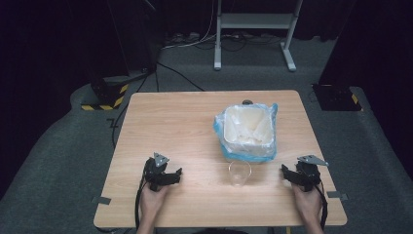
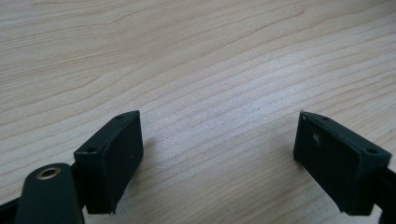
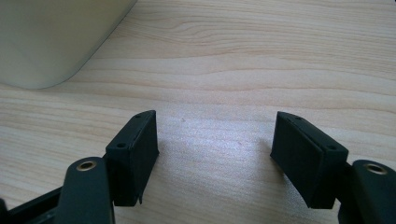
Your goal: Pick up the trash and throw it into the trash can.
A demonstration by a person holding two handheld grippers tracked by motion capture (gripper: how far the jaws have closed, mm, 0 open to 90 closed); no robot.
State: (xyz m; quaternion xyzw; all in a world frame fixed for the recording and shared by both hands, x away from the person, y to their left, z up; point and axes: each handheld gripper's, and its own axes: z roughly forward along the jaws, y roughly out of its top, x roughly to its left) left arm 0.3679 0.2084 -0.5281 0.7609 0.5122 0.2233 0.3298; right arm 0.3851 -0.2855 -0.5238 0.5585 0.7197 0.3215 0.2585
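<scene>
While both hands sit near the front edge of the wooden bench (image 1: pixel 185 122), the left gripper (image 1: pixel 171 176) and right gripper (image 1: pixel 287 174) each have their fingers spread wide, holding nothing, just bare wood between them. Between the two, a clear plastic cup (image 1: pixel 239 172) stands upright, well apart from either one. Right behind it, just about touching, there's a white square bin (image 1: pixel 248 127) lined with a blue bag (image 1: pixel 220 127). The bin's pale corner shows in the right gripper view too.
</scene>
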